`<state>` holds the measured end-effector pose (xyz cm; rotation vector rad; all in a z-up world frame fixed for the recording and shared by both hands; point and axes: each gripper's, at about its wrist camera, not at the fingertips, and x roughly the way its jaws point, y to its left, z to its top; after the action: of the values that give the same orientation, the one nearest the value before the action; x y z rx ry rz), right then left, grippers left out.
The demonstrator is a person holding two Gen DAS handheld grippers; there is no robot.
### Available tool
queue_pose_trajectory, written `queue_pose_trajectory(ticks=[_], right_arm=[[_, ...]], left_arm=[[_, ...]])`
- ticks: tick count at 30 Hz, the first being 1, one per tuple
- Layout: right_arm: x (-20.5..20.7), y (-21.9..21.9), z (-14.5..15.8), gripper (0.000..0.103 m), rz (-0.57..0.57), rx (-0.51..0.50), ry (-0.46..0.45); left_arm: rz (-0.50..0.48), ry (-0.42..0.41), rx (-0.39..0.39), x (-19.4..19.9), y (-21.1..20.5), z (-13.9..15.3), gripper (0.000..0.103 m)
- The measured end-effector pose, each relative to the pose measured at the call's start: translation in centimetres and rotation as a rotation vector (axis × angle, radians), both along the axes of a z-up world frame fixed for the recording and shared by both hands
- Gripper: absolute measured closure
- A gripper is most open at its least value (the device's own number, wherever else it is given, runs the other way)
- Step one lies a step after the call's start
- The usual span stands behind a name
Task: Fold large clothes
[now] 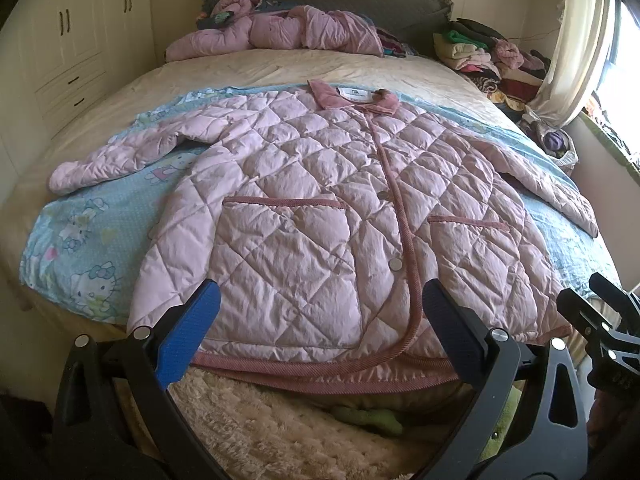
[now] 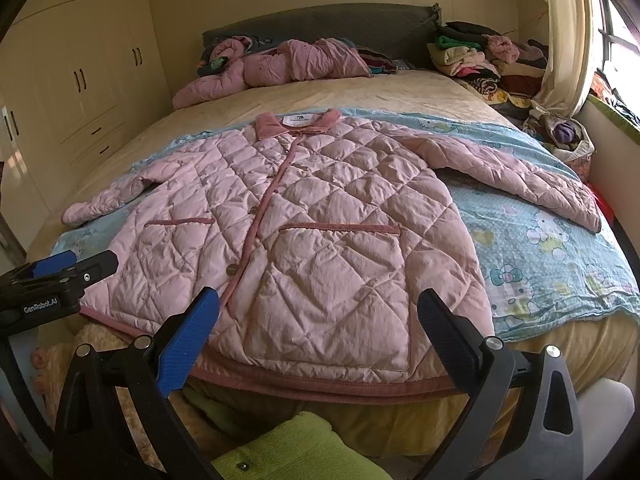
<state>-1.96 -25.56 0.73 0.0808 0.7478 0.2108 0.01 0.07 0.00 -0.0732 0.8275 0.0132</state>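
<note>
A pink quilted jacket (image 1: 320, 208) lies flat and buttoned on the bed, collar far, hem at the near edge, both sleeves spread out to the sides; it also shows in the right wrist view (image 2: 304, 232). My left gripper (image 1: 320, 304) is open and empty, just above the hem near the button placket. My right gripper (image 2: 318, 308) is open and empty, above the hem on the right half. The left gripper's side also shows at the left edge of the right wrist view (image 2: 60, 276).
A blue cartoon-print blanket (image 2: 552, 256) lies under the jacket on the bed (image 1: 256, 68). Another pink jacket (image 1: 280, 32) is bunched by the headboard. Clothes are piled (image 2: 480, 60) at the far right by the window. Wardrobe (image 2: 80, 80) on the left. Fluffy rug (image 1: 280, 432) below.
</note>
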Motion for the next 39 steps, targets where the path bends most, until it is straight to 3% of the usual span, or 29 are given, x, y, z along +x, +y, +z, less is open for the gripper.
queue_pose_trajectory(ticks=[39], right_arm=[[0.08, 0.24, -0.06, 0.004, 0.008, 0.001, 0.003]], left_arm=[[0.008, 0.004, 0.003, -0.68, -0.52, -0.20, 0.009]])
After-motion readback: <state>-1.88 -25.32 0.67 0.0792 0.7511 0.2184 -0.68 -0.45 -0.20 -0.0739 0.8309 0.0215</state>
